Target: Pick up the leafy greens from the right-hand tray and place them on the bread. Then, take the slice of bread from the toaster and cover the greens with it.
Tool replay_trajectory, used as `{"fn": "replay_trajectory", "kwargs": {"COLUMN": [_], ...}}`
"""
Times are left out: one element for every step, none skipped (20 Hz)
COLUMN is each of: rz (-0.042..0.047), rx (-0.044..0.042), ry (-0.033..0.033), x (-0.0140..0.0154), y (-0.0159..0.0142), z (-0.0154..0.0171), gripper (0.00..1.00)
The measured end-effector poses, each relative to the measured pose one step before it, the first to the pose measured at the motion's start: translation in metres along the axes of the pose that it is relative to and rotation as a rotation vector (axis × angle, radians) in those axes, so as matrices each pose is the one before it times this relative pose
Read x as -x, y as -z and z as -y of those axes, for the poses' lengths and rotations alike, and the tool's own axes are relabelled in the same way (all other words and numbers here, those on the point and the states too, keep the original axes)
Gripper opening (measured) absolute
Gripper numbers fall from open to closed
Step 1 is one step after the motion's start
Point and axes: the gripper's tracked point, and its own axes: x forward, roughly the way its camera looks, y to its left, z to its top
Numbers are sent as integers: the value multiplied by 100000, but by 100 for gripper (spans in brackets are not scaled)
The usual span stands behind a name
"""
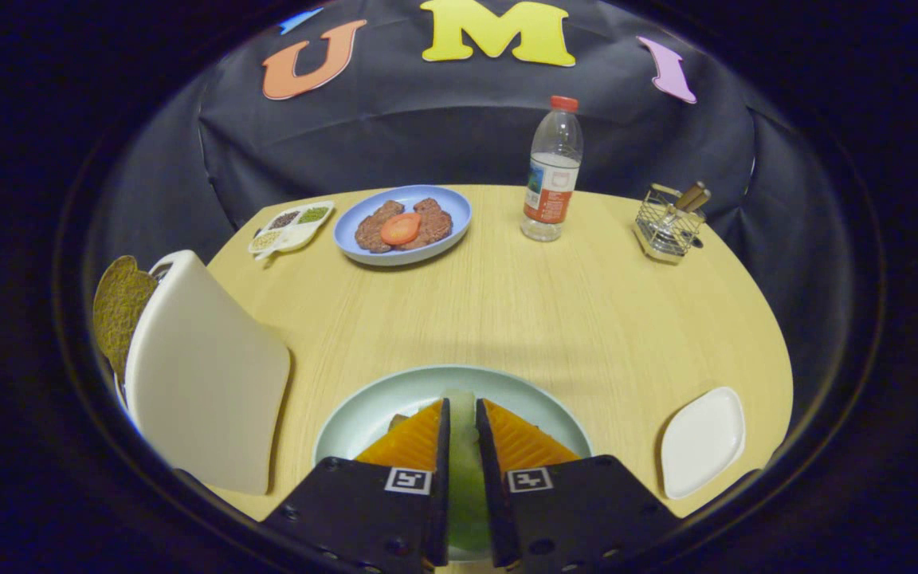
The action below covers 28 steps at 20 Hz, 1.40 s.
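My gripper [460, 406] is shut on the pale leafy greens [464, 470], which show as a narrow green strip between the two fingers. It hangs over a light green plate [363, 414] at the table's near edge. A brown corner of bread [398, 419] peeks out on that plate beside the left finger; the fingers hide the rest of it. To the left stands a white toaster [204, 375] with a brown bread slice [116, 307] sticking out of its far side. A small white tray [702, 441] lies to the right of the fingers.
Far across the wooden table [547, 319] sit a blue plate [459, 209] with meat patties and a tomato slice, a small divided dish of seeds [292, 227], a water bottle [553, 171] and a wire basket [668, 223] holding utensils.
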Motion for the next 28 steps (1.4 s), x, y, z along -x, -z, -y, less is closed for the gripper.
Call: {"fn": "replay_trajectory", "kwargs": {"rz": [695, 870, 950, 1704, 2168, 2007, 2070, 1787, 2133, 2502, 3203, 3382, 3371, 2816, 3124, 2267, 1445, 934, 389, 283, 3, -180, -652, -896, -709, -90, 57, -212], "rx": [49, 169, 243, 581, 198, 166, -78, -1213, -850, 85, 618, 728, 1313, 1356, -176, -714, -987, -804, -48, 262, 262, 65, 324, 838, 795, 604, 18, 354], "ry": [-86, -669, -1065, 447, -575, -604, -158, 525, 267, 1230, 1017, 311, 153, 86, 178, -708, -1542, -1794, -1800, -1294, -245, -666, -638, -390, -236, 119, -234, -356], "x": [571, 788, 995, 1181, 1349, 1341, 1370, 1372, 1301, 1168, 1054, 1043, 866, 881, 784, 797, 652, 563, 363, 159, 96, 95, -63, -155, -264, -194, -302, -465], "y": [-164, -189, -216, -309, -536, -339, -501, -450, -701, -692, -972, -990, -1022, -758, -906, -666, -433, -324, -157, 77, 88, 174, 214, 282, 194, 114, -32, 190], "z": [-155, -261, -454, -64, -339, -546, -362, -345, -429, -292, -302, -583, -588, -487, -553, -734, -965, -958, -939, -773, -578, -951, -845, -914, -860, -860, -922, -973], "gripper": [29, 32, 42, 48, 54, 57, 62, 67, 76, 79, 84, 86, 87, 90, 92, 93, 94, 95, 94, 94, 94, 94, 94, 94, 94, 94, 94, 94]}}
